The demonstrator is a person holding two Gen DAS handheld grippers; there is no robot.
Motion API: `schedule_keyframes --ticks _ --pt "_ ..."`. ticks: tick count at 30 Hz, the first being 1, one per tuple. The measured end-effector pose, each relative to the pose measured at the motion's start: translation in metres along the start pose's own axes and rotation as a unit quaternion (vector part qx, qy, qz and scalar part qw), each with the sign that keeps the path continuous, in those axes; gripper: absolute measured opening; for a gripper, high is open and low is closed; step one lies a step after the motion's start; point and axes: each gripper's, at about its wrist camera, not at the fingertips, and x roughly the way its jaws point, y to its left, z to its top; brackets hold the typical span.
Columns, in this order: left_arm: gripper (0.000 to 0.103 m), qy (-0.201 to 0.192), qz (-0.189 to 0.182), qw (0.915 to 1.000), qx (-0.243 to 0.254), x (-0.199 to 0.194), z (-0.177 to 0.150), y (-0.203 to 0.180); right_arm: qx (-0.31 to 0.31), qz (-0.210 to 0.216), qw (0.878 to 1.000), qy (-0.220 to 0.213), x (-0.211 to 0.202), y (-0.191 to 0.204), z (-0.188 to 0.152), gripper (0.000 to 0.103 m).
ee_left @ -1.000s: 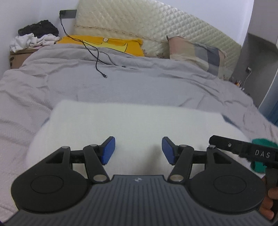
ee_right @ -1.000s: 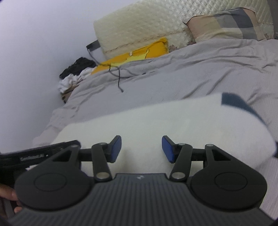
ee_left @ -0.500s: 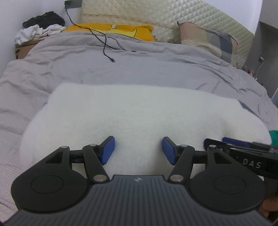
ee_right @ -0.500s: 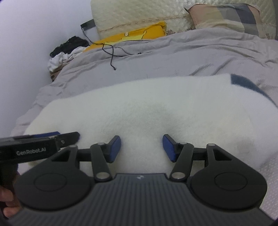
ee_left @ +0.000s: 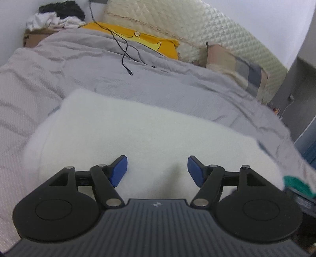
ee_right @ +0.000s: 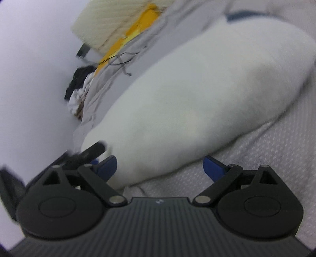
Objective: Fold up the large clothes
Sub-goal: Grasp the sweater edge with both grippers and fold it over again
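A thick white fleecy garment (ee_left: 150, 134) lies folded into a broad pad on the grey bed cover (ee_left: 49, 83). A dark blue trim (ee_right: 239, 15) shows at its far end. My left gripper (ee_left: 157, 171) hovers over the near side of the garment. Its jaws are opening, and the blue pads (ee_left: 118, 170) stand apart over the fleece without pressing it. My right gripper (ee_right: 161, 168) is rolled to one side at the garment's near edge. Its jaws are opening wide, with the edge of the fleece (ee_right: 177, 110) and bare cover between them. The blurred left gripper (ee_right: 92, 152) shows beside it.
A black charging cable (ee_left: 124, 51) trails over the cover. A yellow pillow (ee_left: 150, 39), a checked pillow (ee_left: 239, 67) and a quilted headboard (ee_left: 193, 23) lie at the far end. Clothes are piled on a box (ee_left: 57, 13) by the wall. Something teal (ee_left: 296, 183) sits at the right.
The right gripper has rolled and sunk toward the garment's near edge, and its jaws have spread much wider. The left gripper has rolled a little and its pads stand slightly further apart.
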Motion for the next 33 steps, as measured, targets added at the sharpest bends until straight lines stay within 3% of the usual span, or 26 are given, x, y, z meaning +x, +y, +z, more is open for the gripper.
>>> schedule_keyframes --ticks 4,8,12,15,20,28,30,33 --pt "0.072 0.006 -0.056 0.9961 -0.068 -0.01 -0.001 0.01 0.113 0.026 0.993 -0.02 0.011 -0.035 0.013 0.095" --pt "0.078 0.03 -0.139 0.982 -0.124 -0.013 -0.006 0.011 0.176 0.064 0.981 -0.038 0.016 -0.051 0.022 0.099" --pt "0.087 0.054 -0.219 0.9564 -0.186 -0.005 -0.014 0.012 0.194 0.117 0.972 -0.056 0.009 -0.052 0.024 0.099" --pt "0.091 0.083 -0.254 0.9331 -0.241 0.011 -0.023 0.019 0.202 0.153 0.965 -0.069 0.006 -0.053 0.028 0.099" --pt "0.093 0.106 -0.239 0.9068 -0.331 0.037 -0.038 0.04 0.195 0.201 0.956 -0.088 0.003 -0.05 0.038 0.099" --pt "0.093 0.049 -0.179 0.8722 -0.452 0.034 -0.053 0.082 0.2 0.193 0.957 -0.085 0.001 -0.057 0.039 0.099" --pt "0.092 0.033 -0.164 0.8685 -0.466 0.029 -0.055 0.087 0.205 0.189 0.957 -0.083 0.003 -0.056 0.039 0.099" --pt "0.091 0.012 -0.141 0.8721 -0.468 0.021 -0.055 0.089 0.212 0.18 0.957 -0.081 0.004 -0.057 0.037 0.099"
